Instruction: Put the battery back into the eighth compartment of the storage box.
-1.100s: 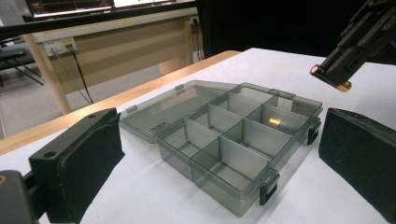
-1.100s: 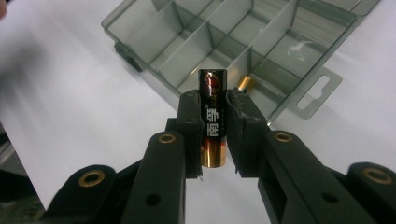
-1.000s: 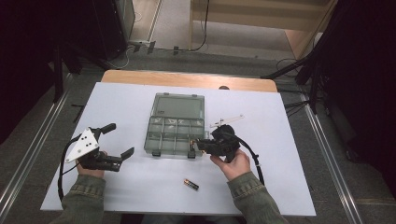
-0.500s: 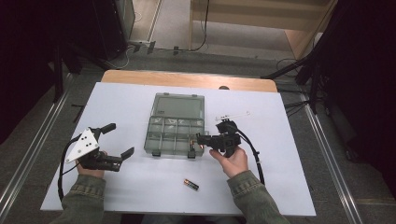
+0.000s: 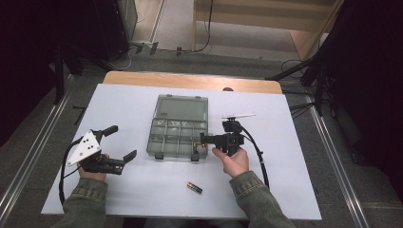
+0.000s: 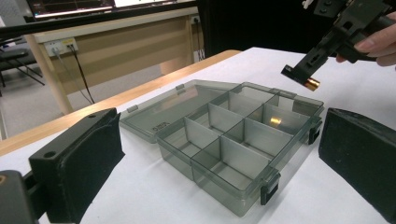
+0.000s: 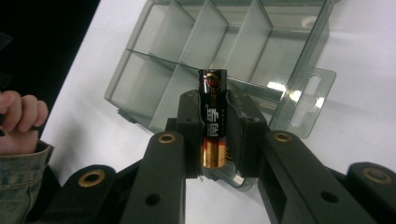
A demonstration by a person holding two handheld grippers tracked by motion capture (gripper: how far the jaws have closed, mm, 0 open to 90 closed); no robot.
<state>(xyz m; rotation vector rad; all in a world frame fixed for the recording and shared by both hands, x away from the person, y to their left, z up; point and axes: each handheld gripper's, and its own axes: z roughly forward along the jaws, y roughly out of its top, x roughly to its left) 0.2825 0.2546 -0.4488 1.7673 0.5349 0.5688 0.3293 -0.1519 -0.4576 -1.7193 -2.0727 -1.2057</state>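
A battery (image 7: 213, 119) is sitting clamped between the pads of the right gripper (image 7: 214, 135), its black end sticking out past the jaw tips and its gold end back toward the gripper body. The gripper is hovering over the near right corner of the clear compartment box (image 5: 178, 128), apparently above a corner cell. A second battery (image 5: 194, 188) is lying on the white table (image 5: 294, 190), nearer the person. The left gripper (image 5: 124, 159) is resting wide open and empty, left of the box.
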